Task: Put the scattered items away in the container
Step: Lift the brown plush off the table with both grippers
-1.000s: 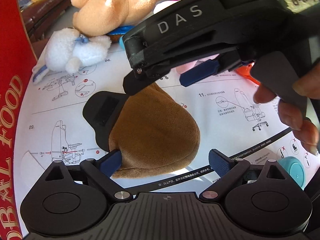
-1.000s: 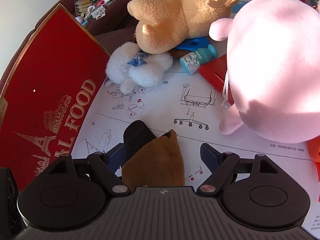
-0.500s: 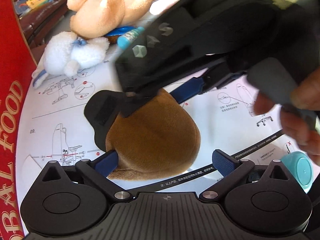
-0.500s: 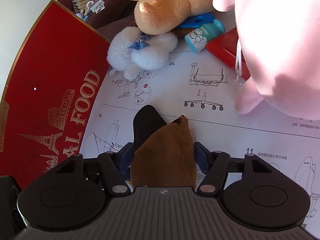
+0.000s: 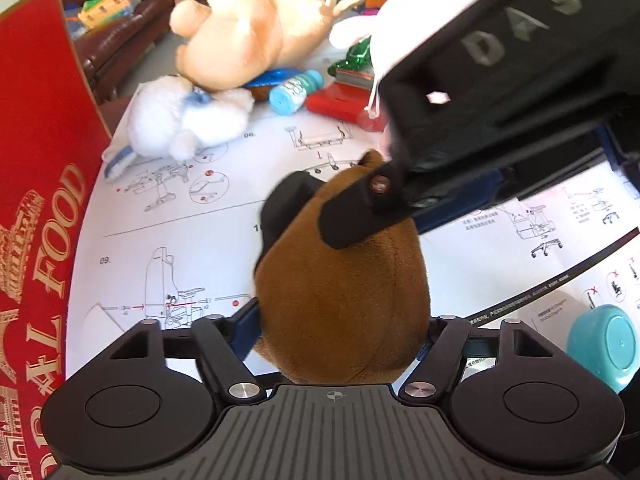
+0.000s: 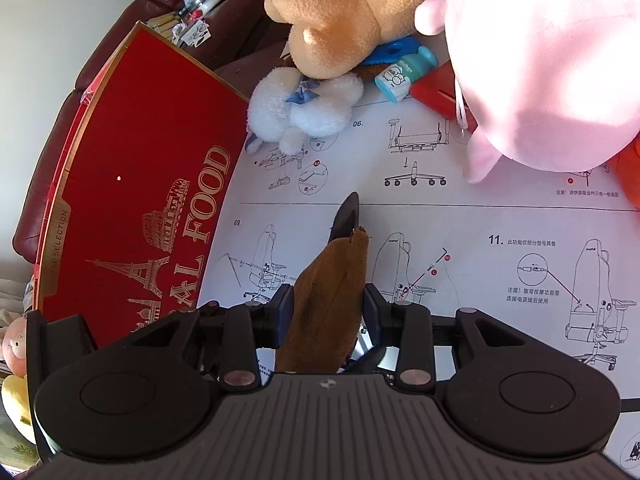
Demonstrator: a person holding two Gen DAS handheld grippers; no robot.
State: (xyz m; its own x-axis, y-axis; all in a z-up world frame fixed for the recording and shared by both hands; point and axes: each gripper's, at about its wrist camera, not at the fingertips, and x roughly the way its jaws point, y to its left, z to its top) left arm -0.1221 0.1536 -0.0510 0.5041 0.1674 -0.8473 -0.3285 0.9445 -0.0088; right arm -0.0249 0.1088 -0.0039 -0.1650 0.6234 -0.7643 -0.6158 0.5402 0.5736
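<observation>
Left tool (image 5: 340,328): closing around the brown soft toy (image 5: 344,300), pressing its sides.
Right tool (image 6: 326,312): closing, pinching the same toy's thin end.
Red box (image 6: 132,208): beside them.

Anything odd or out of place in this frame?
Yes. Both grippers are closing on the same brown plush piece: the left gripper around its wide end, the right gripper pinching its narrow end. A tan plush lies tipped on its side over a blue toy.
</observation>
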